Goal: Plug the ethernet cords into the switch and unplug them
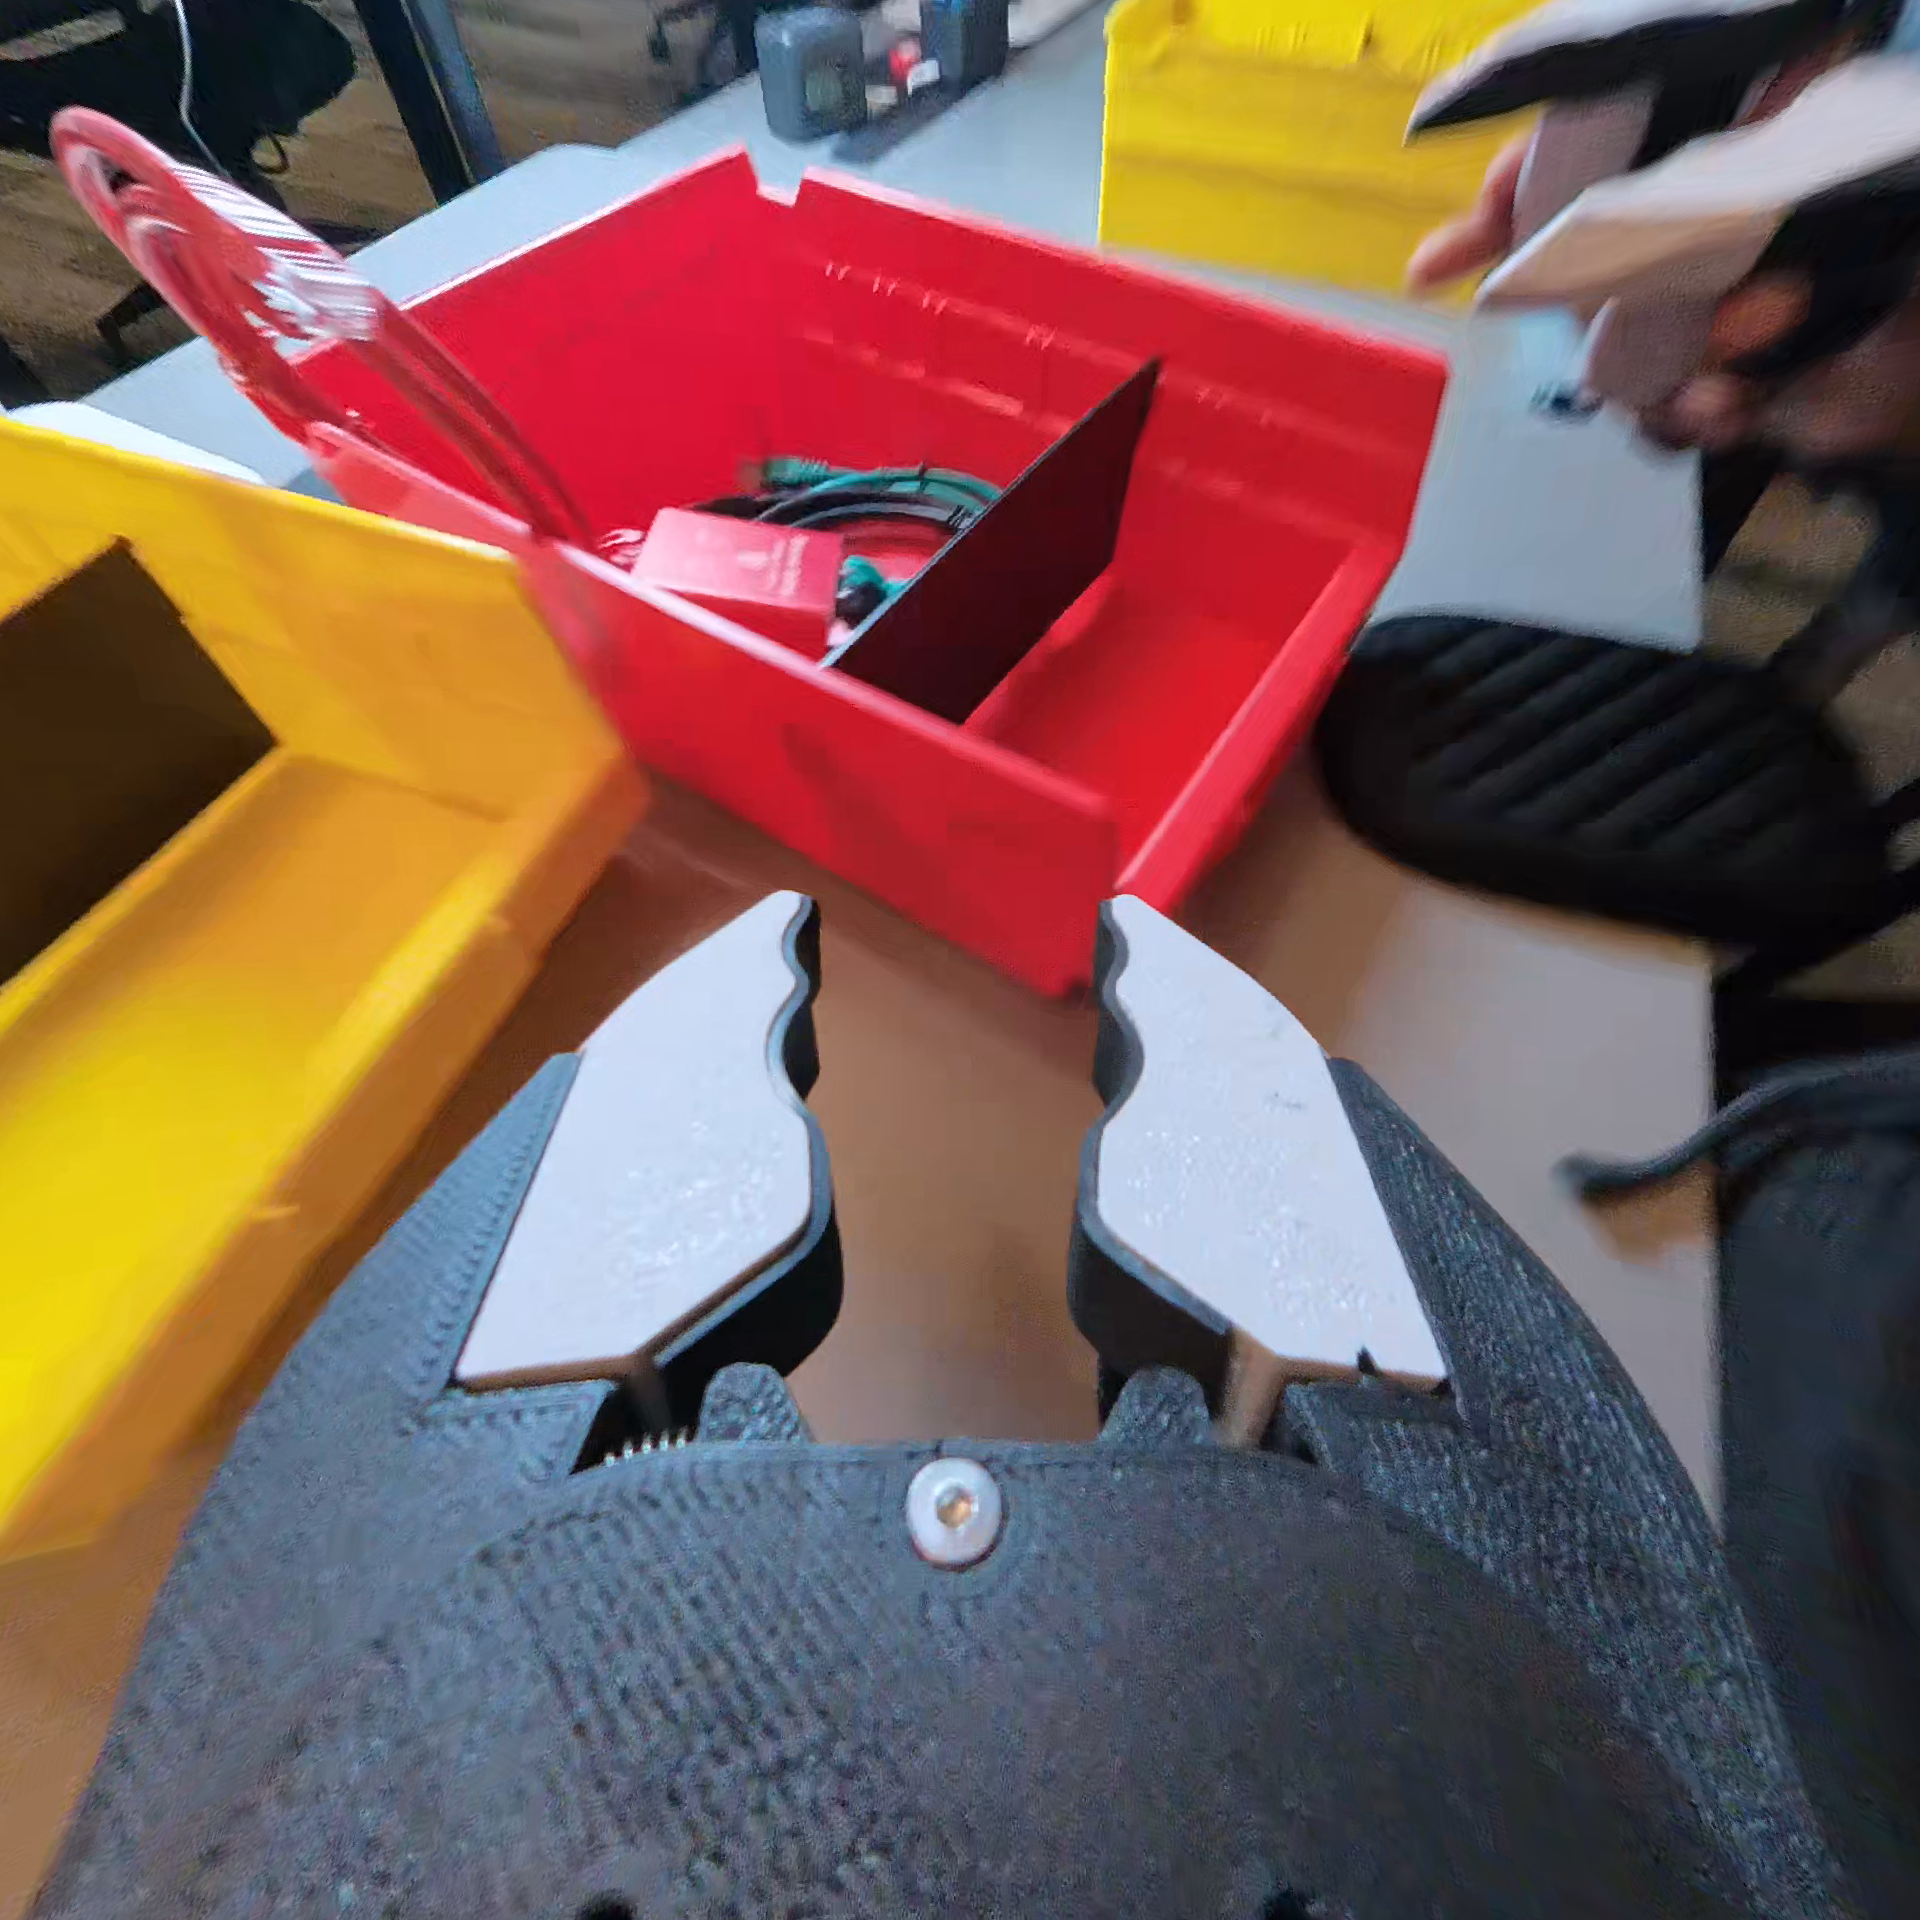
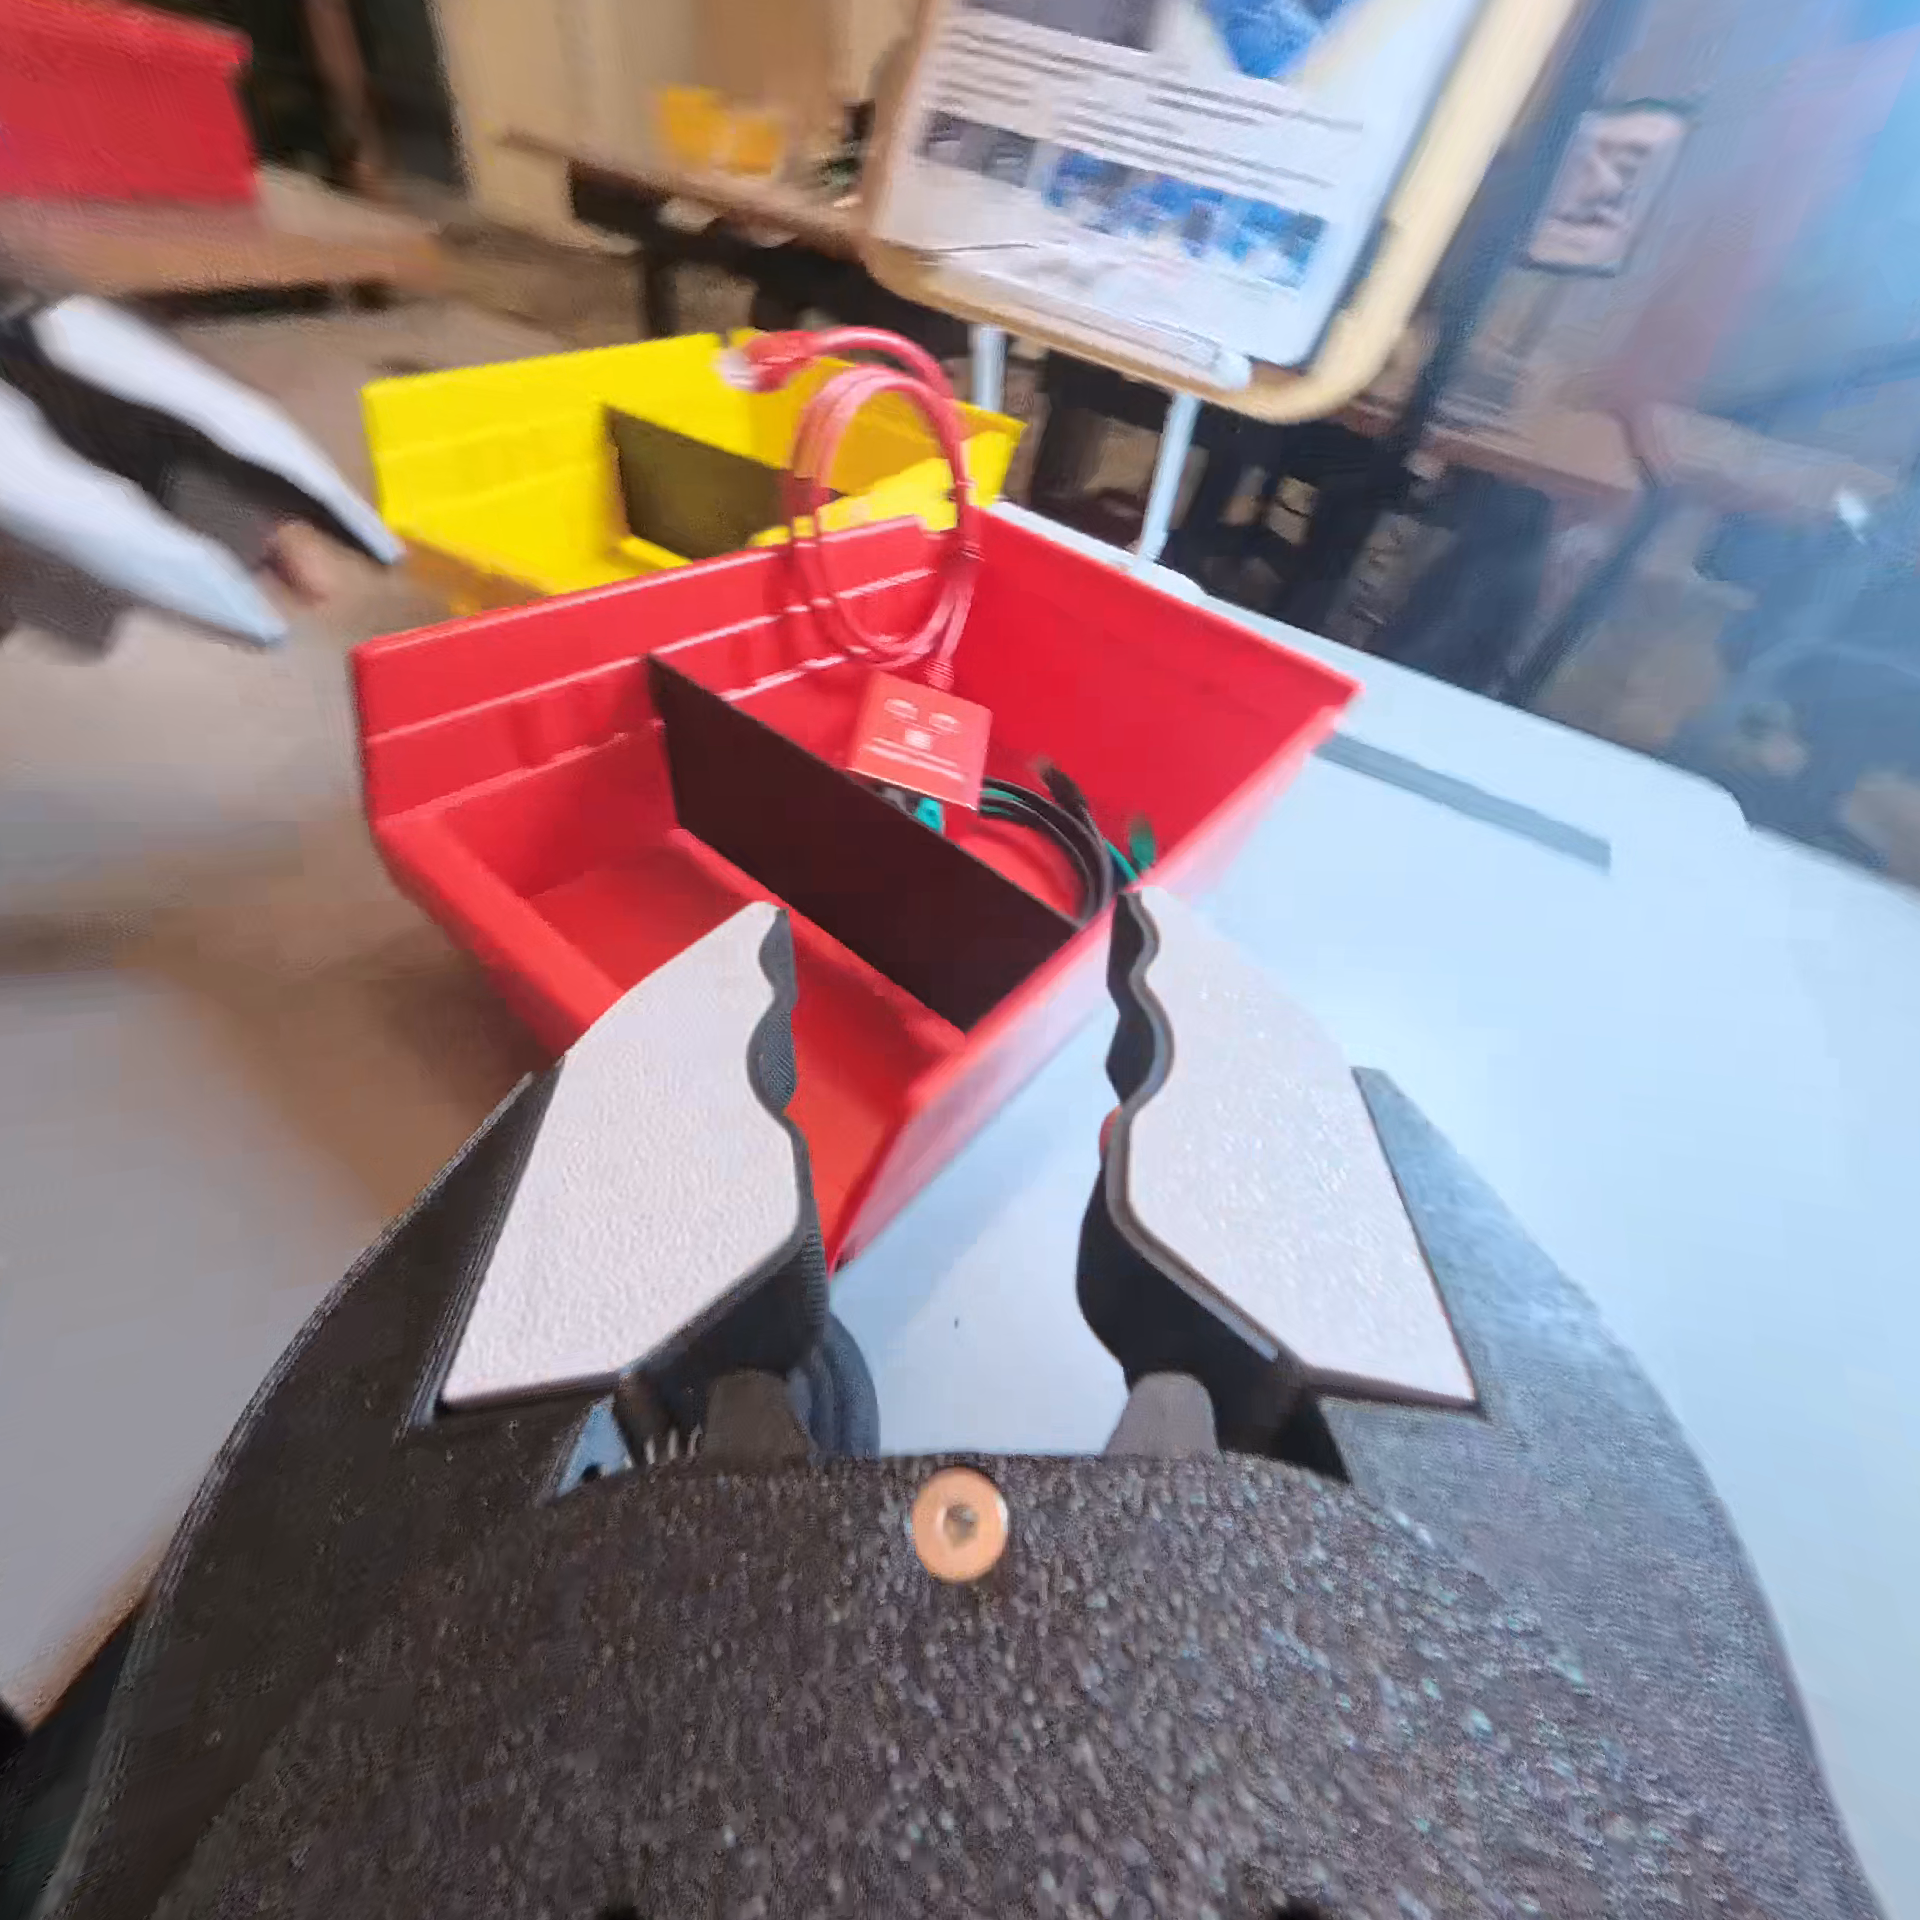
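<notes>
Left gripper (image 1: 954,940) spread wide, nothing between its grey-padded fingers (image 1: 686,1132), hovering over the brown counter (image 1: 935,1122) just near of the red plastic bin (image 1: 914,831). Right gripper (image 2: 951,940) likewise spread and empty, poised above the near corner of the same red bin, over the pale grey counter (image 2: 1455,1143); visible too, blurred, at the upper right of the left wrist view.

Inside the bin, an upright black divider panel (image 2: 831,842) splitting it into two compartments. Small flat red switch box (image 2: 920,743) lying in the compartment beyond the divider as seen from the right wrist view, tilted against the divider. Beside the switch, in that same compartment, a tangle of black ethernet cords (image 2: 1070,831) with green plugs (image 2: 1141,840), resting on the bin floor. Whether any of these is seated in a port cannot be told. Thin red ethernet cord (image 2: 883,520) rising in loops from the far end of the switch, arching well above the bin's rim, its clear plug (image 2: 740,366) hanging free in the air. Other compartment bare red floor.

Yellow plastic bin (image 1: 312,935) with a dark divider touching the red bin's left side in the left wrist view; a second yellow bin (image 1: 1247,135) far right. Black ribbed cushion (image 1: 1579,748) to the right, near the counter's edge.
</notes>
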Demonstrator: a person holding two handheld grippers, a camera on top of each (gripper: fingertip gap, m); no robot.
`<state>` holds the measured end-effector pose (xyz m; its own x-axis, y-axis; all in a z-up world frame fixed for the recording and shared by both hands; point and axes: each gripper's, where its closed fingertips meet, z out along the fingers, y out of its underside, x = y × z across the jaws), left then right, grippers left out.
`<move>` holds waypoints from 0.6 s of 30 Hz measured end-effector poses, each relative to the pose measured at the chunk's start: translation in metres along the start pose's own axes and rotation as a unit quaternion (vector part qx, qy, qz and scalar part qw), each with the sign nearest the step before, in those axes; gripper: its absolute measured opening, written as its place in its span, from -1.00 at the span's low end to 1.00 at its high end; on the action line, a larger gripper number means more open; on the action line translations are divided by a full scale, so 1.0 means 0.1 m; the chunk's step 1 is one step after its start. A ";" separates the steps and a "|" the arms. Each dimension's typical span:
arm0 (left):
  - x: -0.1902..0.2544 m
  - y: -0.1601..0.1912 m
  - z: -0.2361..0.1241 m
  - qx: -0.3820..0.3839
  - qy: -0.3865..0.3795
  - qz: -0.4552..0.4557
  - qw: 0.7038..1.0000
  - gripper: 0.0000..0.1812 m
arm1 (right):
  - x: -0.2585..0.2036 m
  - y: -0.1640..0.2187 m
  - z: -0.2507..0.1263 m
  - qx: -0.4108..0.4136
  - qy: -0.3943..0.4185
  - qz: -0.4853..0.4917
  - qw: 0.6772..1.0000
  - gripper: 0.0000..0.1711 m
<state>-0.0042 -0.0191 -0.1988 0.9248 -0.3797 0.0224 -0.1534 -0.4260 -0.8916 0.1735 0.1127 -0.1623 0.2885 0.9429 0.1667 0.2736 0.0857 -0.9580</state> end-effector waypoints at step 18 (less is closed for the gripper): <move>0.23 -0.51 0.30 0.087 -0.227 -0.001 0.970 -0.74 | 0.06 0.03 -0.03 0.012 0.112 0.034 0.993 -0.74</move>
<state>0.0348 0.0186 -0.1667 0.9891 0.0391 -0.1416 -0.1263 -0.2661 -0.9556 0.1790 0.1180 -0.1630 0.5035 0.8513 0.1475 0.2256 0.0352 -0.9736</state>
